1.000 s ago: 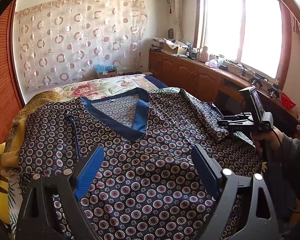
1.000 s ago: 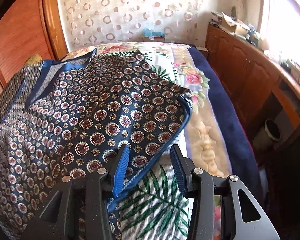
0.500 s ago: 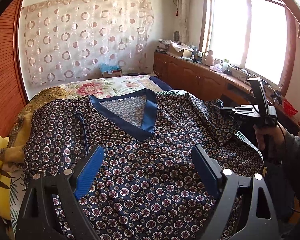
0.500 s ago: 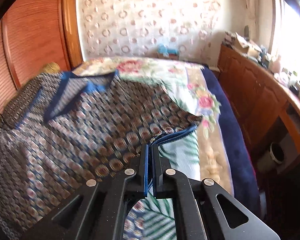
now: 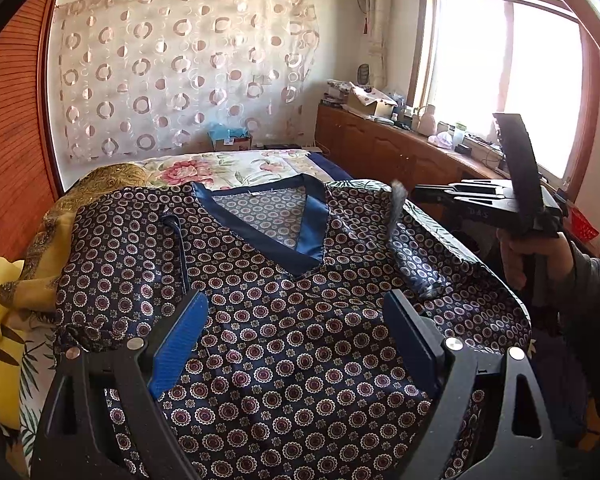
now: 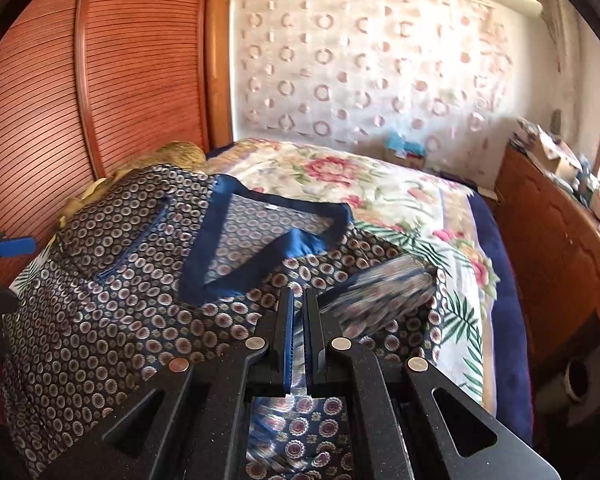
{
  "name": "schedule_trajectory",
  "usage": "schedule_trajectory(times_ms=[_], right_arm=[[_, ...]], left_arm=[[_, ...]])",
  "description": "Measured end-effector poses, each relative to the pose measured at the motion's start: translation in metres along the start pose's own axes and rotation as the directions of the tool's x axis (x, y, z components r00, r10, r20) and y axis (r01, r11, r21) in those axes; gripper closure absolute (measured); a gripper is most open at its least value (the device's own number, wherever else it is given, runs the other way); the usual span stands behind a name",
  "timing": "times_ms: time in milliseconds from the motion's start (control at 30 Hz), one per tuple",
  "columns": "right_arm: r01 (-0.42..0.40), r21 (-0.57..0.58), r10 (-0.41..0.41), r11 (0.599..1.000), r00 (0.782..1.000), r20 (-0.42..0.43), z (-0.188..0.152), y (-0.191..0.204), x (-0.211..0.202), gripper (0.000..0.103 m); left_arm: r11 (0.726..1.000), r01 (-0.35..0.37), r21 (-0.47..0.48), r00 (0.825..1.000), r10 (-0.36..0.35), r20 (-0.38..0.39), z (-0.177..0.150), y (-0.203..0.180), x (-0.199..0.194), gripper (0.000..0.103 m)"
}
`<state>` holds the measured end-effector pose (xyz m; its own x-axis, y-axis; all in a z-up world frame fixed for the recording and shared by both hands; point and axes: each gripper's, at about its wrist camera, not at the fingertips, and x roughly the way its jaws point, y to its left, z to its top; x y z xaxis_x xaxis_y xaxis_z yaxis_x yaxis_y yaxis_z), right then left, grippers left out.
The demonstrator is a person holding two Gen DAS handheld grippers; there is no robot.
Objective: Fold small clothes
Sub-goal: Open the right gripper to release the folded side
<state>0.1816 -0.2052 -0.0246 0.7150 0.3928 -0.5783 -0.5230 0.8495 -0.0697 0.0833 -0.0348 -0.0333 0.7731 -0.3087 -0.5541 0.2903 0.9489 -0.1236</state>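
Now the right gripper (image 6: 298, 336) is pinching the patterned shirt (image 5: 284, 320) by its right edge, jaws nearly closed on lifted cloth. Left gripper (image 5: 296, 340) is hovering wide open over the shirt's near front, which is lying spread across the bed (image 6: 380, 184).

The left hand-held gripper (image 5: 296, 344) is level and low, its jaws spread wide apart, blue pads facing each other across the gap, nothing between them. The right hand-held gripper (image 6: 297, 320) has its jaws drawn nearly together, a thin fold of patterned cloth pinched between the pads. From the left wrist view, the person's right hand (image 5: 534, 258) wraps its handle, fist upright, a grey sleeve at the wrist.
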Motion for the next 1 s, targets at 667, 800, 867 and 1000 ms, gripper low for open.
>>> schedule_trajectory(times_ms=[667, 800, 867, 1000], right_arm=[[0.207, 0.128, -0.162, 0.970, 0.943, -0.292, -0.057, -0.072, 0.064, 0.062], [0.204, 0.099, -0.166, 0.974, 0.939, -0.302, -0.057, -0.076, 0.069, 0.095], [0.199, 0.095, -0.165, 0.975, 0.943, -0.290, -0.061, -0.078, 0.065, 0.098], [0.237, 0.111, -0.201, 0.965, 0.943, -0.267, -0.063, -0.088, 0.052, 0.101]], left_arm=[[0.999, -0.018, -0.032, 1.000, 0.018, -0.014, -0.005, 0.013, 0.006, 0.013], [0.999, -0.018, -0.027, 1.000, 0.018, -0.006, -0.004, 0.012, 0.004, 0.013], [0.999, -0.018, -0.031, 1.000, 0.018, -0.007, -0.004, 0.014, 0.004, 0.013], [0.999, -0.021, -0.037, 1.000, 0.020, -0.012, -0.006, 0.015, 0.006, 0.013]])
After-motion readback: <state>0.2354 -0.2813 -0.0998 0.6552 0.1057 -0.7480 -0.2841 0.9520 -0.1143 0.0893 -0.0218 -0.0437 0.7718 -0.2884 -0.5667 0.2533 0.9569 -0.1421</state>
